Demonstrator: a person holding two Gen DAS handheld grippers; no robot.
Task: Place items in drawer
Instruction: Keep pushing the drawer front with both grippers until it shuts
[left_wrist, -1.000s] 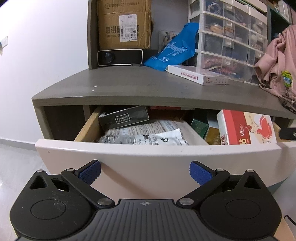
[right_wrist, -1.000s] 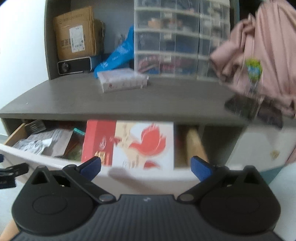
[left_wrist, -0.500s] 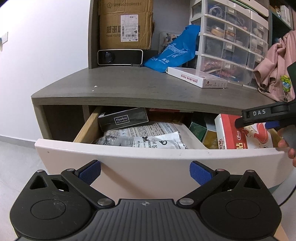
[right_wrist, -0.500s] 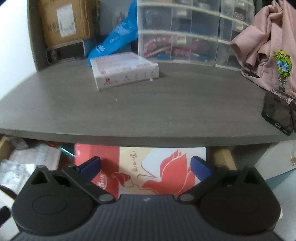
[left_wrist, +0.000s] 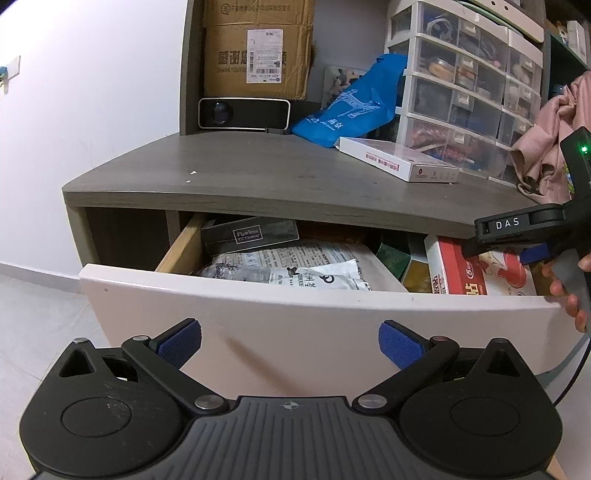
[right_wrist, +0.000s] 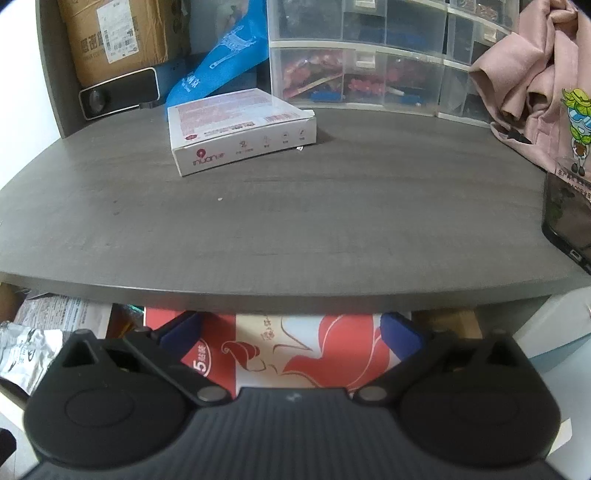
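Risen above the open drawer (left_wrist: 295, 317), the right gripper (right_wrist: 290, 334) faces the white box (right_wrist: 240, 136), well beyond its spread, empty fingers (right_wrist: 400, 334).

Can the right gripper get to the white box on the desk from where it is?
Probably yes. The right gripper is open and holds nothing, down at the desk's front edge. The white box lies flat ahead with only bare desktop between. It must lift above the edge first.

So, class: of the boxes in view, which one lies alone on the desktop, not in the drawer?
The white box with pink print, flat on the grey desktop. The red-and-white box and black box sit inside the drawer.
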